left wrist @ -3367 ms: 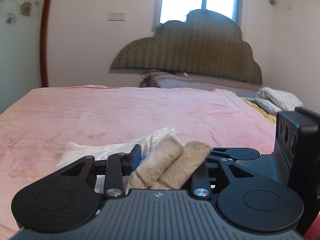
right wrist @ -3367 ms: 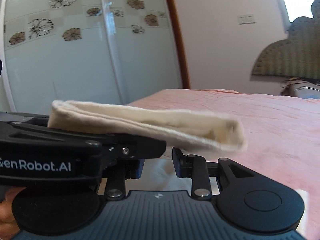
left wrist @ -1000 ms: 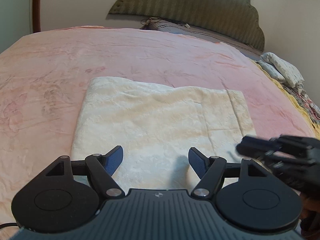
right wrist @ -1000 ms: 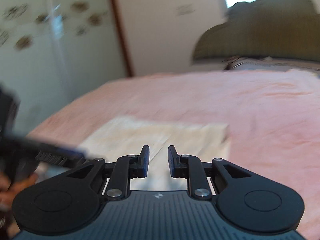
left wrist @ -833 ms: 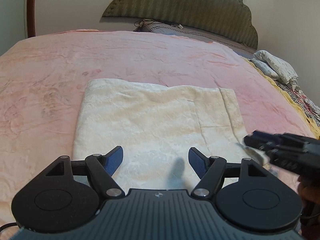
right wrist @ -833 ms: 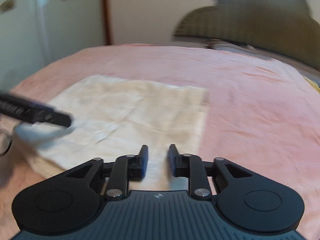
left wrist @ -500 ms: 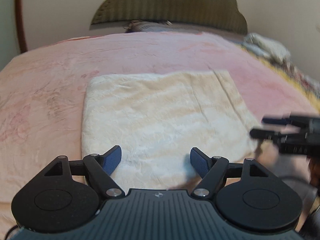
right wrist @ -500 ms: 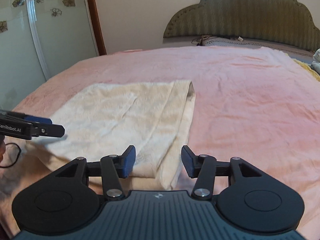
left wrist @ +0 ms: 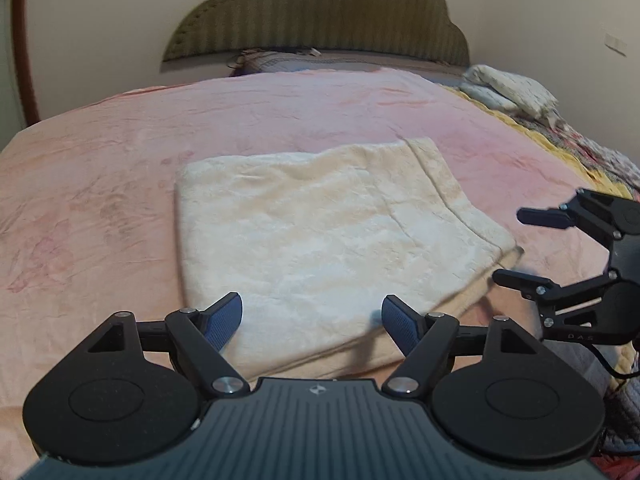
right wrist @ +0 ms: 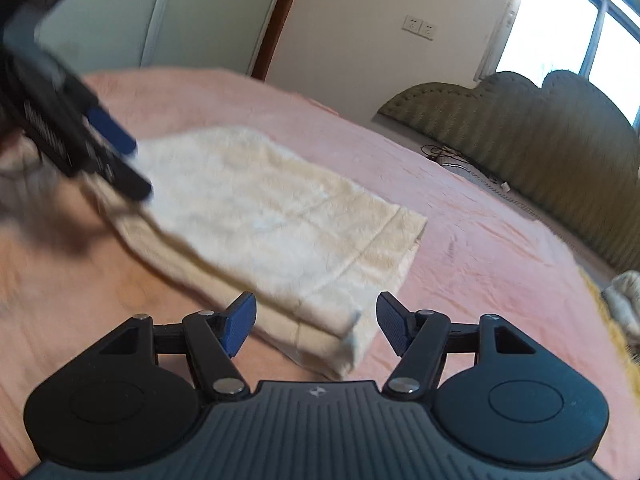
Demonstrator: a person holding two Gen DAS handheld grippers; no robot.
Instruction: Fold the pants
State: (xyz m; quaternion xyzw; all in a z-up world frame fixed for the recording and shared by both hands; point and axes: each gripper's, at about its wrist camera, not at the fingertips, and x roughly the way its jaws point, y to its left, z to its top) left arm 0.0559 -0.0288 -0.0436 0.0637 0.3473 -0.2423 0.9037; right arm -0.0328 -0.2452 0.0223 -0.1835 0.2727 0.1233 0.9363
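The cream pants (left wrist: 320, 236) lie folded in a flat rectangle on the pink bedspread (left wrist: 100, 168). They also show in the right wrist view (right wrist: 260, 216). My left gripper (left wrist: 312, 320) is open and empty, just above the near edge of the pants. My right gripper (right wrist: 316, 320) is open and empty, over the near right corner of the folded pants. The right gripper also shows in the left wrist view (left wrist: 516, 244), open beside the right edge of the pants. The left gripper appears blurred in the right wrist view (right wrist: 128, 164), at the left edge of the pants.
A green padded headboard (left wrist: 316, 16) stands at the far end of the bed. Pillows and patterned bedding (left wrist: 512, 92) lie along the right side. A wardrobe with sliding doors (right wrist: 168, 12) and a brown door frame (right wrist: 276, 20) stand on the left.
Both grippers let go of the pants, which now lie flat and folded. The right gripper opened wider and swung to the right corner of the pants. The left gripper stays open.
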